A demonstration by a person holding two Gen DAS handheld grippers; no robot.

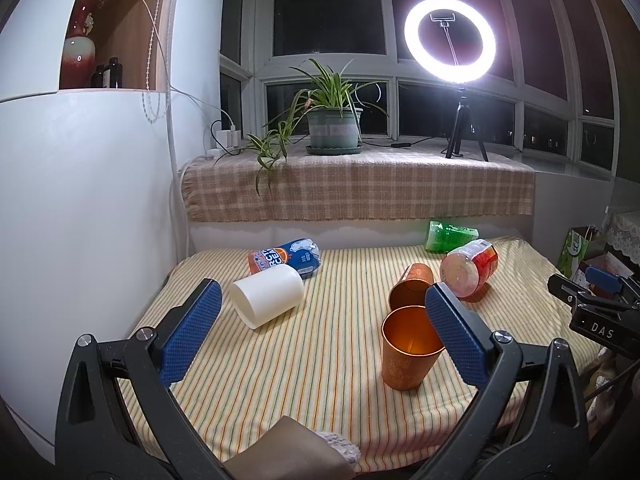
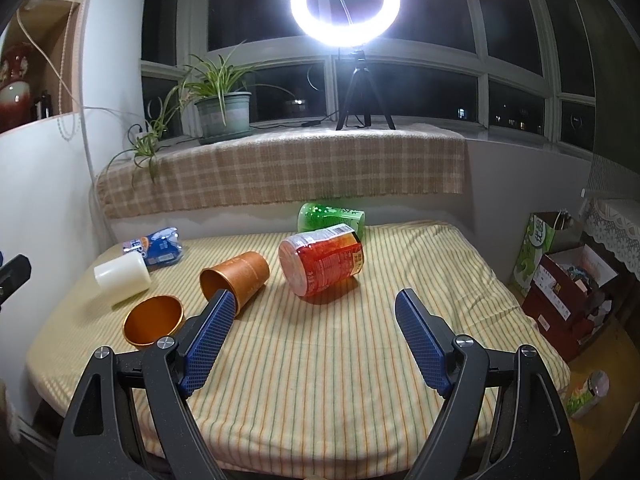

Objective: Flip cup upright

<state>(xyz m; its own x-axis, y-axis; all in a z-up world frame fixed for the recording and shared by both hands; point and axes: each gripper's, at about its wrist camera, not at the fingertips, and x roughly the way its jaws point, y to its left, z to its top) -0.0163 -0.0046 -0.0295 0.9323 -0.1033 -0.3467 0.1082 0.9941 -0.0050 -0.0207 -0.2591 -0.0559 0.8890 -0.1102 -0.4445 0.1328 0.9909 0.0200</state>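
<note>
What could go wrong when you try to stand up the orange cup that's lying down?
The lying orange cup is round, so it might roll on the soft striped cloth. The upright orange cup sits close beside it and could get knocked over. The red container on its side is also near and might get bumped.

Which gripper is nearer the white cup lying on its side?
Left. The left gripper is open, with the white cup just ahead between its fingers. The right gripper, also open, has it far off to its left, past both orange cups.
</note>
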